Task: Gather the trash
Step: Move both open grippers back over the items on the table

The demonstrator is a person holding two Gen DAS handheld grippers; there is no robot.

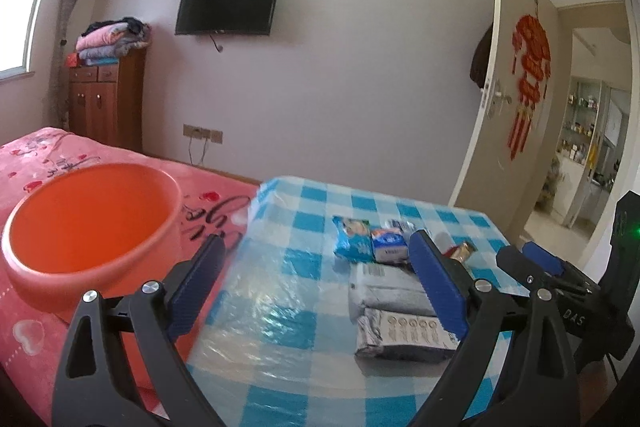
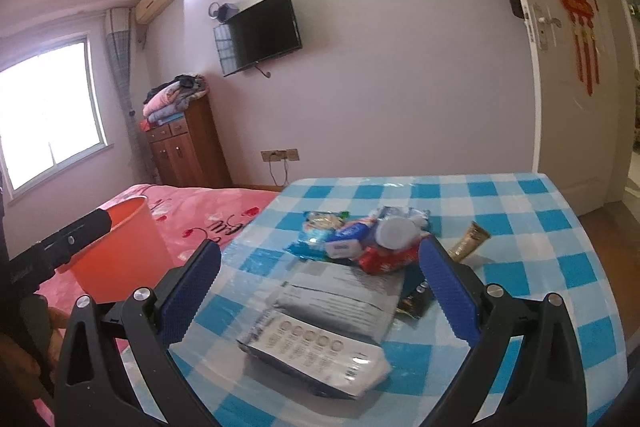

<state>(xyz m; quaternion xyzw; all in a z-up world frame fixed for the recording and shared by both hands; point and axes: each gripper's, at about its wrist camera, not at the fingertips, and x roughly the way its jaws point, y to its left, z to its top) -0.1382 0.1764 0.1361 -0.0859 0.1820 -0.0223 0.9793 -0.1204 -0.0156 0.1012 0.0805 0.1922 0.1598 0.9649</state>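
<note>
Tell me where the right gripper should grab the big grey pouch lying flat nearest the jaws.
Probably take the grey pouch by its near crimped end, which lifts slightly off the checked tablecloth. It lies flat, long axis slanting away, so come in low from the near side with the right gripper, jaws open, one under and one over that edge. Its far end lies close to other wrappers.

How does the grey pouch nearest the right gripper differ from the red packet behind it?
The grey pouch is larger, pale grey with a row of printed circles, and lies flat alone. The red packet is smaller, bright red, crumpled, with a white cap-like item resting on it. Both lie on the checked tablecloth, ungripped.
</note>
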